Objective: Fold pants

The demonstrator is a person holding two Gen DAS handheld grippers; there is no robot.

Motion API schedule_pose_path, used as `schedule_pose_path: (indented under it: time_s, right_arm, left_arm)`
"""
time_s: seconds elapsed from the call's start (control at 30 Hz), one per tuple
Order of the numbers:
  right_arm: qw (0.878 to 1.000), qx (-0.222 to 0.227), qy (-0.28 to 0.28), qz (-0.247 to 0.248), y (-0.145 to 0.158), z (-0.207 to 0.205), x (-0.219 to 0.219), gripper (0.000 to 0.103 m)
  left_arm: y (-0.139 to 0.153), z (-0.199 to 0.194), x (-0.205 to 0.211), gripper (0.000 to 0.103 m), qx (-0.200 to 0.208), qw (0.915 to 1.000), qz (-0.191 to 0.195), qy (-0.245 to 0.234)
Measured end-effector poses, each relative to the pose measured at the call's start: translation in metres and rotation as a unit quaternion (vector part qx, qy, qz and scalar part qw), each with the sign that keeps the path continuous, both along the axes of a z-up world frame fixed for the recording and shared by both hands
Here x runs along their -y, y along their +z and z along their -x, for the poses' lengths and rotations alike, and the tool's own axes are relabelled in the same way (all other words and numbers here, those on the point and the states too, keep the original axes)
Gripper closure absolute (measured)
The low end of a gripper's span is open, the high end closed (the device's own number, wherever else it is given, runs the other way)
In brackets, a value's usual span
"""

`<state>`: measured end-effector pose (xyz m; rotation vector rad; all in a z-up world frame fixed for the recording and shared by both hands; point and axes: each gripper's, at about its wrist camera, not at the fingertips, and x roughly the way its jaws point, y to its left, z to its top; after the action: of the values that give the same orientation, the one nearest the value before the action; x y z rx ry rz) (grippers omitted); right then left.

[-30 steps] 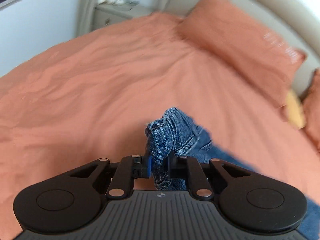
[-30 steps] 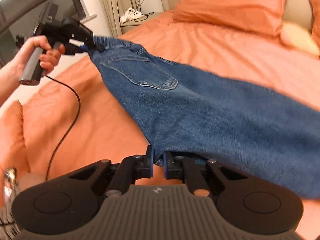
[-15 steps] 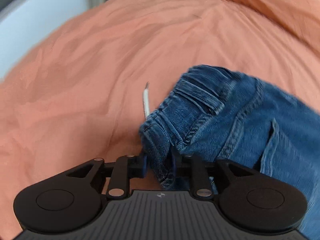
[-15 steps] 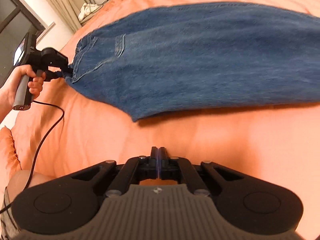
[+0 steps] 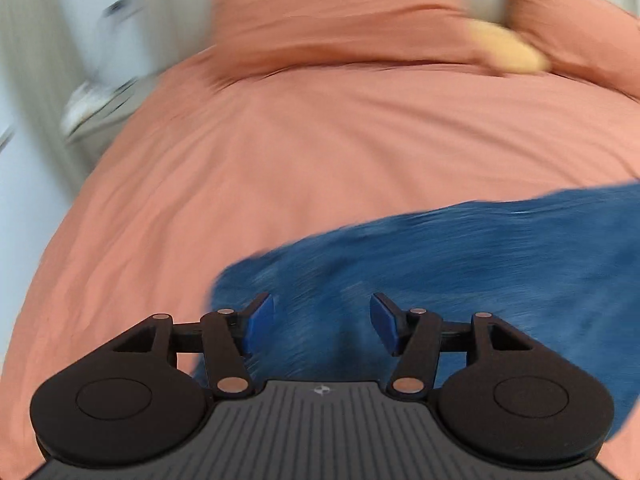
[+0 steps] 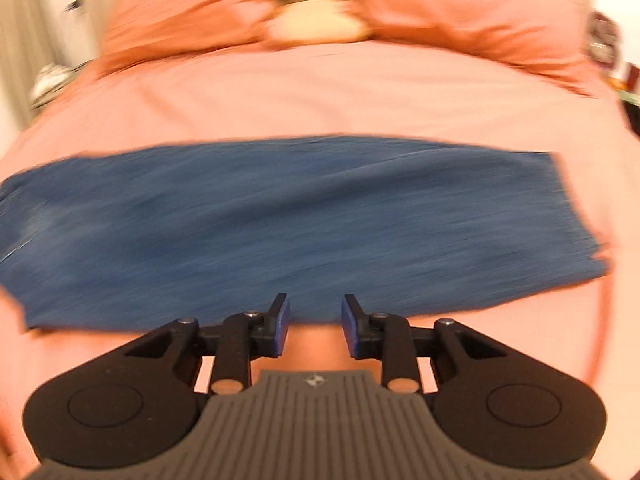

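Two claws in view, both empty. Left claw [image 5: 322, 324]: jaws wide and opening, nothing pinched; the blue pads hang over the denim without pressing it. Right claw [image 6: 315, 326]: jaws narrow-to-medium and opening, nothing between them; the pads sit at the near edge of the cloth.

Pants [image 6: 280, 220]: blue jeans lying flat on the bed [image 6: 320, 92], a long band across the middle of the right wrist view; in the left wrist view they fill the lower right of the frame [image 5: 460, 272]. Both views are motion-blurred, so seams and pockets are unreadable.

Orange pillows [image 6: 460, 8] at top of frame; a pale yellow cushion [image 5: 504, 50] between them, upper right in the left view.
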<state>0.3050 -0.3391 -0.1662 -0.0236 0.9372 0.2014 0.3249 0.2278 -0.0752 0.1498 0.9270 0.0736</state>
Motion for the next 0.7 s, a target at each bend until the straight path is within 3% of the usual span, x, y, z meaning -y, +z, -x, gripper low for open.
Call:
schedule_pose_path:
  time_s: [0.1,0.2,0.33,0.47,0.7]
  right_arm:
    - [0.999,0.006,-0.047,0.023,0.007,-0.035,0.056,0.072]
    - [0.997,0.016,-0.071,0.035,0.006,-0.068,0.094,0.065]
    - [0.995,0.025,-0.095,0.033,0.002,-0.115,0.135,0.064]
    - [0.993,0.026,-0.105,0.039,-0.006,-0.160,0.171,0.064]
    - [0.991,0.004,-0.137,-0.012,-0.038,-0.216,0.211,0.064]
  left_arm:
    - [0.002,-0.027,0.046,0.035,-0.013,0.9972,-0.006,-0.073]
    - [-0.012,-0.057,0.087,0.033,-0.028,0.9916,-0.024,-0.124]
    - [-0.041,-0.093,0.132,0.032,-0.059,0.9816,-0.052,-0.174]
    - [-0.073,-0.122,0.151,0.031,-0.081,0.9749,-0.085,-0.190]
    - [-0.109,-0.149,0.153,0.029,-0.121,0.9704,-0.075,-0.195]
